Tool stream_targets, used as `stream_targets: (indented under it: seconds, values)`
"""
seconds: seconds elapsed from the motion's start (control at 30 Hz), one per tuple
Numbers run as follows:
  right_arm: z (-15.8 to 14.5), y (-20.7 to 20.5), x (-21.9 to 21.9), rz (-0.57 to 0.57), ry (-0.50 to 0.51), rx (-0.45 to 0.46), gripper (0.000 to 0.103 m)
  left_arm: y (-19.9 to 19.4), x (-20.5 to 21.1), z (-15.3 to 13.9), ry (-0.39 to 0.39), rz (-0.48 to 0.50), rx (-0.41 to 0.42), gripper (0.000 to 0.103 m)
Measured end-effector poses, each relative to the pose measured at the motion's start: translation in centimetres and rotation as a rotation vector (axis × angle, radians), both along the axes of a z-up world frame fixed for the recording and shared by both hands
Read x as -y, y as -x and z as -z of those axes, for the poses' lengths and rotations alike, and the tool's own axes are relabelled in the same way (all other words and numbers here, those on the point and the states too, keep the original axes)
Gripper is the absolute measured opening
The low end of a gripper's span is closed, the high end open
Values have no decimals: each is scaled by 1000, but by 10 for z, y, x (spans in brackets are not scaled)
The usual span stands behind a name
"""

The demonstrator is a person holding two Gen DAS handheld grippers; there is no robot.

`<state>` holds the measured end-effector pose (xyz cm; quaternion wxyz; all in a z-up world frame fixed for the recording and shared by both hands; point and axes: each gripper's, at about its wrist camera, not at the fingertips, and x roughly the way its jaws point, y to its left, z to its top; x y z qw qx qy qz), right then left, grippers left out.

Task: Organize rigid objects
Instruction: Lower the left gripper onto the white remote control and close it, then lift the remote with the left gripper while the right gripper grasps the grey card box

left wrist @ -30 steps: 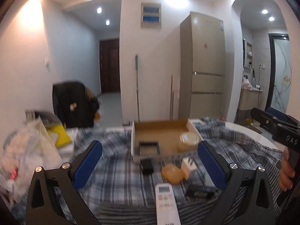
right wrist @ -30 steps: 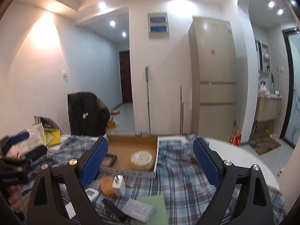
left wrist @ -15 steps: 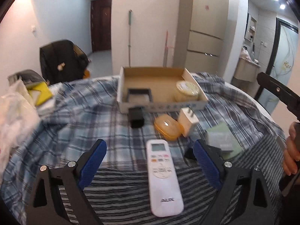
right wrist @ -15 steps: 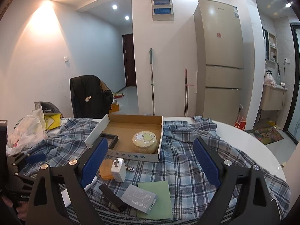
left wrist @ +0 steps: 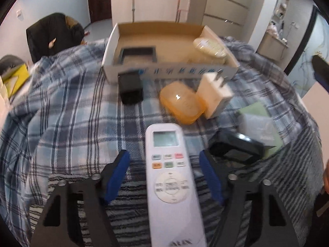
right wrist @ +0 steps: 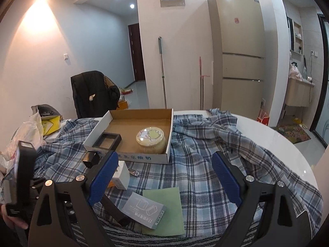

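A white remote control (left wrist: 170, 185) lies on the plaid cloth, lengthwise between the blue pads (left wrist: 117, 175) of my left gripper (left wrist: 163, 153). The jaws are closing, with a gap left on both sides of the remote. Beyond it lie a black charger block (left wrist: 130, 88), an orange case (left wrist: 182, 105), a white plug adapter (left wrist: 216, 94) and a black object (left wrist: 236, 148). The cardboard box (left wrist: 170, 70) holds a black frame (left wrist: 137, 54) and a round lidded jar (left wrist: 209, 48). My right gripper (right wrist: 164, 156) hangs open over the cloth, short of the box (right wrist: 144, 158), holding nothing.
A grey packet (right wrist: 144, 210) lies on a green card (right wrist: 164, 197) near the front edge. Plastic bags (right wrist: 22, 135) and a yellow box (right wrist: 49, 123) crowd the left. A chair with a black jacket (right wrist: 92, 94) stands behind. The white table rim (right wrist: 287, 154) shows bare at right.
The left gripper has dropped and tipped down over the remote, and its jaws have narrowed around it. The right gripper has sunk a little and tilted downward.
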<state>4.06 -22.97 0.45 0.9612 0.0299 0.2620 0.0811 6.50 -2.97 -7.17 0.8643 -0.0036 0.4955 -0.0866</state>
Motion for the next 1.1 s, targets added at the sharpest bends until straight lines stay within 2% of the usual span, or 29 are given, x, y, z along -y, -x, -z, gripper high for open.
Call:
stream_targets:
  seconds: [0.07,0.2,0.23,0.3,0.33,0.4,0.47,0.6,0.7,0.77,0.83,0.93,1.07,1.1]
  values:
    - [2,-2,0,-1,0,-9,92,-4,-3,5,23,-5,-24,62]
    - [6,-3,1,29,-11,-18,92,-6,-4,2,15,-17,-19,61]
    - [7,-3,3,28,-22,-25,92,-7,-3,3,20,-14,-28,58]
    - [7,-4,3,15,-30,-32,92,-8,-1,4,31,7,-34,45]
    - [6,-4,3,18,-27,-29,92,-7,2,3,6,11,-21,44]
    - [6,-3,5,31,-22,-21,92,-5,2,2,5,17,-9,42]
    - [5,-2,7,37,-23,-18,92,-1,-2,-3,25,26,3,42]
    - [3,-2,11,42,-37,-15,92,14,-2,-23,-12,55,74,42]
    - [3,-2,11,45,-34,-13,92,30,3,-41,-67,77,145,42]
    - [4,-3,10,47,-30,-18,92,44,10,-49,-142,74,195,42]
    - [6,-5,10,48,-27,-26,92,53,12,-49,-117,101,177,42]
    - [9,-7,9,42,-33,-46,92,64,14,-41,-73,130,102,42]
    - [10,-6,8,46,-26,-43,92,75,17,-22,-62,136,49,43]
    - [10,-5,7,56,-15,-31,92,77,17,-20,-67,125,62,50]
